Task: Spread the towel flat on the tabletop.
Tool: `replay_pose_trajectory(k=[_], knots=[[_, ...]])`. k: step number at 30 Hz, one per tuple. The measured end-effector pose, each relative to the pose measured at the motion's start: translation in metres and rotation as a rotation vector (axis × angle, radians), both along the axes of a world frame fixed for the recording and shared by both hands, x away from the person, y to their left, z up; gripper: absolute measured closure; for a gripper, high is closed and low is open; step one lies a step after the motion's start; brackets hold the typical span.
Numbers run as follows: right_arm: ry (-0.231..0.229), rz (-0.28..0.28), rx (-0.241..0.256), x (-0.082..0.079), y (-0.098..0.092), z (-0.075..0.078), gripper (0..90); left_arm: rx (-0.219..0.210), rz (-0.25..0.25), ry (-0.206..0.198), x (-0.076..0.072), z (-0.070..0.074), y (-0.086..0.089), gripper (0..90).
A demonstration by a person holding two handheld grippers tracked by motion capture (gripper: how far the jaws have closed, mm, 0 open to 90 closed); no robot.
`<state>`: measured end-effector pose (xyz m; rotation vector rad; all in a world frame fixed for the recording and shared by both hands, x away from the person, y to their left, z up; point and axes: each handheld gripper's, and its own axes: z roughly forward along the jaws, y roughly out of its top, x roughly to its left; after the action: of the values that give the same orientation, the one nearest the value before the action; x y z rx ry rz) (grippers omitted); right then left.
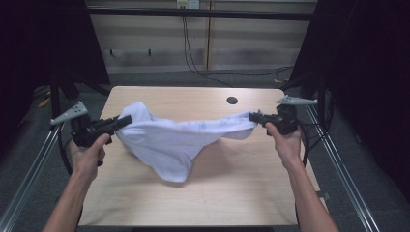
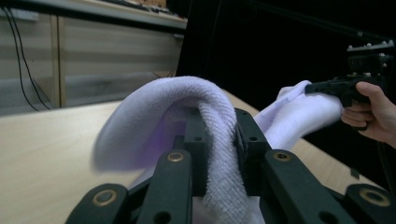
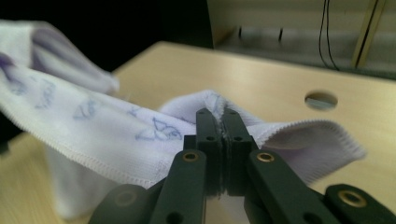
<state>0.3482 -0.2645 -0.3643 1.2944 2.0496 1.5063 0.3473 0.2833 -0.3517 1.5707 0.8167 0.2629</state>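
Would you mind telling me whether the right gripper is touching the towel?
Touching: in the right gripper view the right gripper has its jaws closed on the towel's edge.

The left gripper (image 2: pixel 219 140) has its two black jaws closed on a white towel (image 2: pixel 205 107), whose looped cloth folds up and over the jaw tips and runs down between them. From there the towel stretches away to the right gripper (image 2: pixel 327 87), which clamps its far end (a hand (image 2: pixel 371 112) is wrapped round that gripper's grip). Below the cloth lies a pale wooden tabletop (image 2: pixel 42 154), its far edge meeting a panelled wall (image 2: pixel 93 51) with black cables (image 2: pixel 16 60) hanging down it.
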Motion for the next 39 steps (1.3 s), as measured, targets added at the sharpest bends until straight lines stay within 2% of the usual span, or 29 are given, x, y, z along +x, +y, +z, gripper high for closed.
replay_pose_trajectory(k=[1, 5, 7, 8, 10, 13, 17, 19, 20, 22, 24, 25, 26, 28, 29, 31, 33, 34, 35, 36, 37, 39], knots=[[-0.02, -0.008, 0.038, 0.001, -0.003, 0.01, 87.7, 0.011, 0.011, -0.005, 0.002, 0.005, 0.001, 78.4], [-0.062, -0.011, -0.01, 0.006, 0.0, 0.039, 87.6, -0.012, 0.048, -0.06, 0.006, 0.029, 0.006, 78.4], [-0.089, -0.017, -0.004, 0.009, 0.0, 0.054, 87.6, -0.03, 0.06, -0.081, 0.008, 0.041, 0.003, 78.3], [-0.101, -0.023, -0.011, 0.011, -0.001, 0.062, 87.5, -0.016, 0.064, -0.09, 0.011, 0.047, 0.001, 78.3], [-0.105, -0.036, -0.007, 0.018, -0.003, 0.077, 87.5, 0.007, 0.078, -0.089, 0.02, 0.056, -0.004, 78.3], [-0.094, -0.066, -0.01, 0.034, -0.007, 0.094, 87.4, -0.016, 0.099, -0.074, 0.039, 0.064, -0.01, 78.3], [-0.091, -0.095, -0.026, 0.057, -0.009, 0.106, 87.3, -0.054, 0.125, -0.072, 0.064, 0.074, -0.017, 78.3], [-0.099, -0.11, -0.018, 0.067, -0.011, 0.11, 87.1, -0.051, 0.14, -0.076, 0.072, 0.079, -0.021, 78.3], [-0.116, -0.112, -0.015, 0.071, -0.012, 0.112, 86.9, -0.053, 0.156, -0.1, 0.071, 0.082, -0.024, 78.2], [-0.152, -0.108, 0.004, 0.071, -0.016, 0.113, 86.9, -0.061, 0.13, -0.12, 0.068, 0.082, -0.026, 78.3], [-0.168, -0.092, 0.004, 0.065, -0.02, 0.11, 86.9, -0.007, 0.116, -0.136, 0.059, 0.076, -0.028, 78.2], [-0.165, -0.08, 0.009, 0.06, -0.022, 0.105, 86.9, 0.001, 0.101, -0.136, 0.053, 0.069, -0.028, 78.1], [-0.155, -0.067, -0.006, 0.055, -0.024, 0.098, 86.7, -0.004, 0.088, -0.122, 0.046, 0.056, -0.028, 78.1], [-0.113, -0.023, -0.06, 0.038, -0.024, 0.072, 86.2, -0.003, 0.082, -0.091, 0.033, 0.031, -0.028, 78.0], [-0.094, -0.007, -0.062, 0.031, -0.025, 0.06, 86.1, 0.0, 0.069, -0.067, 0.025, 0.016, -0.028, 78.1], [-0.034, 0.021, -0.074, 0.012, -0.028, 0.025, 84.6, 0.031, 0.036, -0.026, 0.008, -0.016, -0.03, 78.0], [0.024, 0.03, -0.063, -0.004, -0.033, -0.008, 83.7, 0.069, 0.016, 0.019, -0.009, -0.04, -0.032, 77.8], [0.051, 0.036, -0.05, -0.012, -0.035, -0.023, 83.1, 0.064, -0.001, 0.048, -0.02, -0.052, -0.03, 77.8], [0.083, 0.042, -0.069, -0.022, -0.035, -0.038, 82.9, 0.058, -0.011, 0.068, -0.026, -0.057, -0.03, 77.7], [0.091, 0.047, -0.082, -0.027, -0.034, -0.046, 82.8, 0.07, -0.026, 0.071, -0.034, -0.063, -0.03, 77.7], [0.115, 0.058, -0.076, -0.034, -0.033, -0.056, 82.4, 0.089, -0.046, 0.078, -0.042, -0.068, -0.03, 77.6], [0.153, 0.086, -0.12, -0.046, -0.027, -0.073, 78.1, 0.129, -0.083, 0.095, -0.056, -0.077, -0.03, 77.2]])
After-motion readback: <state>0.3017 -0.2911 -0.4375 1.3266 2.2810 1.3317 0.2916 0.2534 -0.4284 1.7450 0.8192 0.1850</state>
